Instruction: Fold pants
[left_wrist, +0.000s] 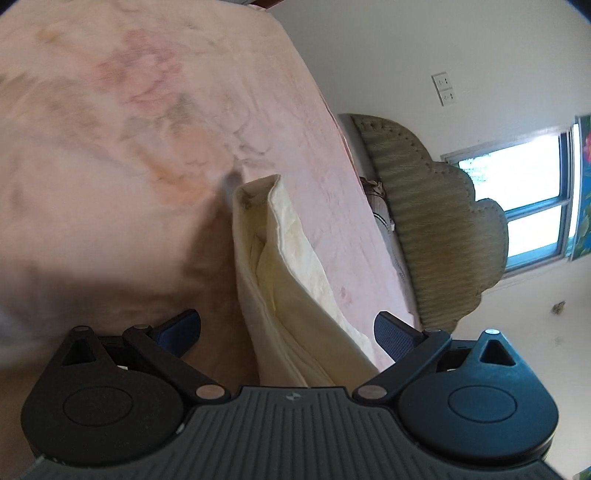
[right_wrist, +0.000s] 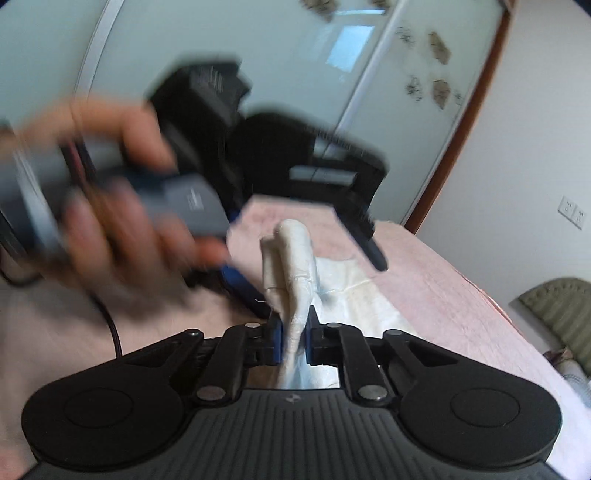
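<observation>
The cream pants (left_wrist: 284, 280) hang as a folded band over the pink floral bed cover (left_wrist: 129, 122). My left gripper (left_wrist: 288, 332) is open, its blue pads on either side of the cloth without touching it. In the right wrist view my right gripper (right_wrist: 294, 339) is shut on a bunched ridge of the pants (right_wrist: 295, 254), which rises from the jaws and spreads onto the bed behind. The left gripper (right_wrist: 303, 266), held in a blurred hand (right_wrist: 122, 236), shows open above the cloth.
A green ribbed headboard (left_wrist: 436, 229) stands at the bed's right side with a window (left_wrist: 517, 206) behind it. Glass wardrobe doors (right_wrist: 369, 74) and a wall socket (right_wrist: 572, 212) lie beyond the bed. A black cable (right_wrist: 112, 328) hangs at the left.
</observation>
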